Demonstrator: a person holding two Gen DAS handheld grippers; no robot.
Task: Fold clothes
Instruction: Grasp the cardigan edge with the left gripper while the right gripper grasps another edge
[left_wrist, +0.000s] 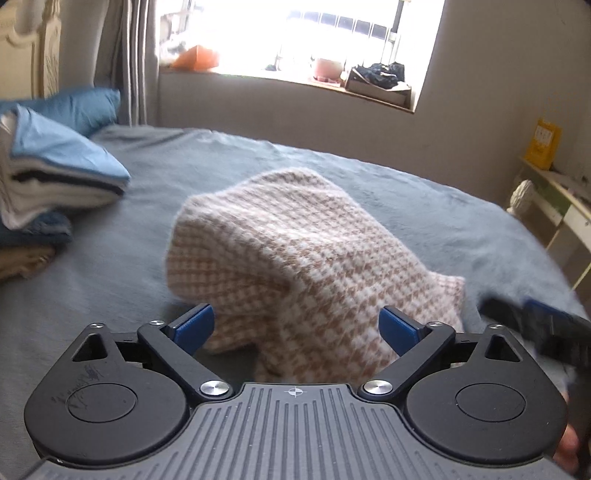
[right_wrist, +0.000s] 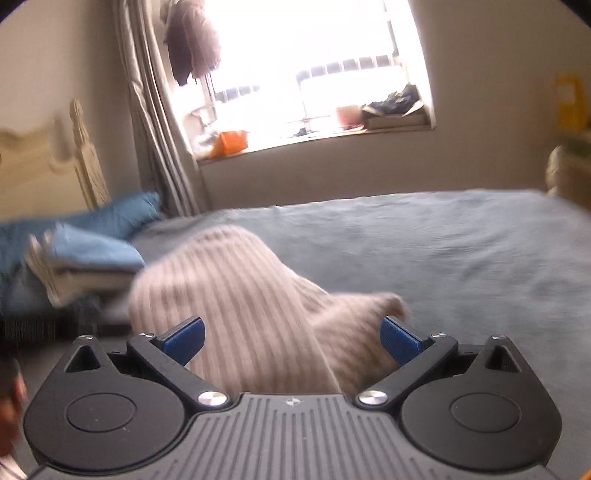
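Note:
A pink-and-brown houndstooth knit sweater (left_wrist: 288, 236) lies bunched in a hump on the grey-blue bed cover (left_wrist: 110, 280). My left gripper (left_wrist: 295, 325) is open, its blue pads (left_wrist: 197, 325) wide apart on either side of the sweater's near edge and not pressing it. In the right wrist view the same sweater (right_wrist: 240, 288) is blurred, and my right gripper (right_wrist: 291, 334) stands open with the cloth's near part between its fingers, untouched by the pads. The right gripper (left_wrist: 535, 325) also shows, blurred, at the right edge of the left wrist view.
A stack of folded clothes (left_wrist: 55, 181) topped by a light blue piece sits at the left, with a blue pillow (left_wrist: 81, 107) and a cream headboard (right_wrist: 48, 162) behind. A window sill (left_wrist: 295, 79) carries clutter. A shelf (left_wrist: 561, 199) stands right of the bed.

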